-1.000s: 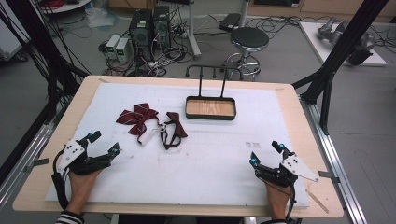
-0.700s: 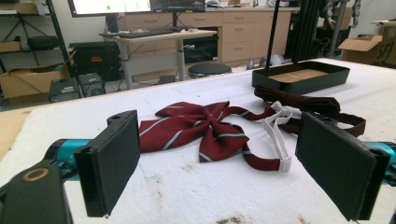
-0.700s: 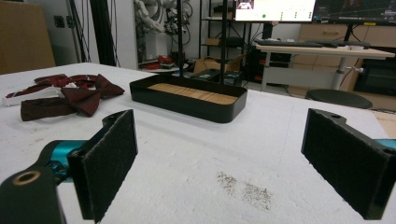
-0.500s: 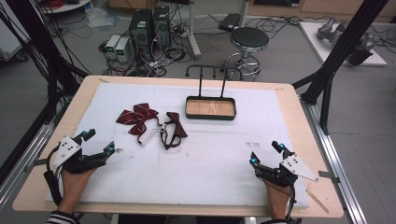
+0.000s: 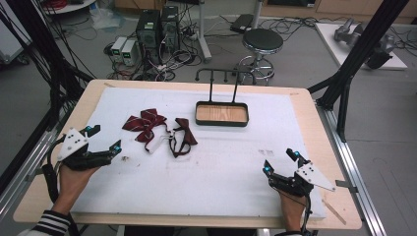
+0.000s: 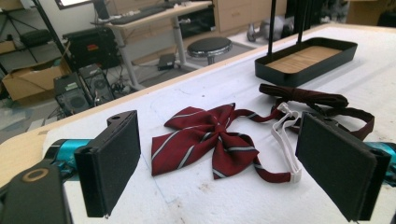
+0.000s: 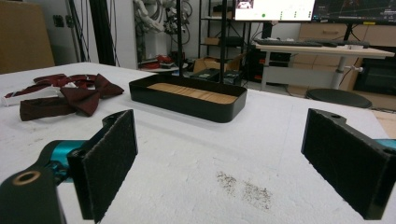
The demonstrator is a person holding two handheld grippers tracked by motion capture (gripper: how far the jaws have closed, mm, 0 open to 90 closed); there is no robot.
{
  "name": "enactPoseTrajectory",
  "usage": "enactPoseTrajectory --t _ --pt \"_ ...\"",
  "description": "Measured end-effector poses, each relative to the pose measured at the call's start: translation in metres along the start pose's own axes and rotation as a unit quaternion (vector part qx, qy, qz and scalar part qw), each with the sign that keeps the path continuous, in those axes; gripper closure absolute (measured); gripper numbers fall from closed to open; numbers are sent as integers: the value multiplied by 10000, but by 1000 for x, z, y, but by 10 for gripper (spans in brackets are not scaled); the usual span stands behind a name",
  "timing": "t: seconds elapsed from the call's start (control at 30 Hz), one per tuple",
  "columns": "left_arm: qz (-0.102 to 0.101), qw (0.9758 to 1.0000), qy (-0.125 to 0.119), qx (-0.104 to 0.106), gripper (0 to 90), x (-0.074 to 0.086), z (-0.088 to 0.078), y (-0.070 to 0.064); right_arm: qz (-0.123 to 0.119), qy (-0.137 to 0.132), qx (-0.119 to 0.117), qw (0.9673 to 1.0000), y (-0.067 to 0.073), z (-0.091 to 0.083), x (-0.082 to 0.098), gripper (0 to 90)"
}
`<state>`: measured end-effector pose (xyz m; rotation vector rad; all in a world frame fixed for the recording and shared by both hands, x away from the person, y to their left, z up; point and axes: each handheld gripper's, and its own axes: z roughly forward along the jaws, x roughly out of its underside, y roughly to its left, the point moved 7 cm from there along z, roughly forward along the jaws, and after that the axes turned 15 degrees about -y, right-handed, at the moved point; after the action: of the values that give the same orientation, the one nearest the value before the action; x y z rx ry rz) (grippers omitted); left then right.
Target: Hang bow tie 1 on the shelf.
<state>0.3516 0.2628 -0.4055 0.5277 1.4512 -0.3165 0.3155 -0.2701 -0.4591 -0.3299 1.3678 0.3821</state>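
The striped bow tie (image 5: pixel 145 123) lay on the white table (image 5: pixel 221 196), left of the middle, with a plain dark bow tie (image 5: pixel 183 137) just beside it and the black tray (image 5: pixel 222 114) farther back. The left tongs (image 5: pixel 102 142) stood near it, pads apart and holding nothing, and the striped bow tie lay forward and to the right of them; in the left gripper view it sat between the two pads (image 6: pixel 205 140), its wings spread roughly across the line of approach. The right tongs (image 5: pixel 281 161) rested well apart from both ties, also spread open and empty. The left hand was plainly the nearer, so the pickup likely fell to it.
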Motion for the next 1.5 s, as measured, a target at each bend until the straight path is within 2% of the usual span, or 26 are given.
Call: enactPoseTrajectory --t 0.1,0.2,0.4,0.57,0.67,0.73,0.8,0.83,1.03,1.07,1.13,1.17,1.33,1.37,1.4,1.43,1.47,1.5 --pt "6 9999 123 63 144 -4 7 0 -37 -17 4 10000 -1 0 0 97" --pt "20 9991 377 212 144 -8 19 -1 -33 -20 -4 10000 -1 0 0 97" --pt "-40 9978 577 315 144 -12 33 -1 10 -11 8 10000 -1 0 0 97" --pt "-53 9957 831 416 145 -12 47 -3 18 -10 6 10000 -1 0 0 97" --pt "-59 9933 1047 492 145 -11 58 -4 23 -11 -2 10000 -1 0 0 97" --pt "-72 9929 1079 496 145 -10 60 -4 24 -10 -6 10000 -1 0 0 97" --pt "-53 9907 1260 519 145 -9 68 -3 17 -15 -8 10000 -1 0 0 97" --pt "-53 9907 1260 519 145 -9 68 -3 17 -15 -8 10000 -1 0 0 97" --pt "29 9854 1593 606 146 -8 86 -4 44 -29 -12 10000 -1 0 0 97" --pt "29 9854 1593 606 146 -8 86 -4 42 -29 -9 10000 -1 0 0 97" --pt "57 9834 1707 617 146 -9 93 -5 48 -29 -15 10000 -1 0 0 97" --pt "57 9834 1707 617 146 -9 93 -5 44 -34 -16 10000 -1 0 0 97" --pt "22 9784 1967 642 147 -6 108 -5 26 -44 -19 10000 -1 0 -1 97" --pt "5 9768 2037 659 148 -5 110 -6 67 -21 -2 10000 -1 -1 0 97" --pt "-30 9731 2201 679 148 -1 115 -7 39 -59 -12 10000 -1 0 -1 97" --pt "-30 9731 2201 679 149 -1 115 -7 57 -44 -10 10000 -1 -1 -1 97" --pt "-19 9693 2355 704 150 4 119 -8 35 -62 -18 10000 -2 0 -1 97" --pt "-19 9693 2355 704 151 4 119 -8 35 -62 -18 10000 -2 0 -1 97"
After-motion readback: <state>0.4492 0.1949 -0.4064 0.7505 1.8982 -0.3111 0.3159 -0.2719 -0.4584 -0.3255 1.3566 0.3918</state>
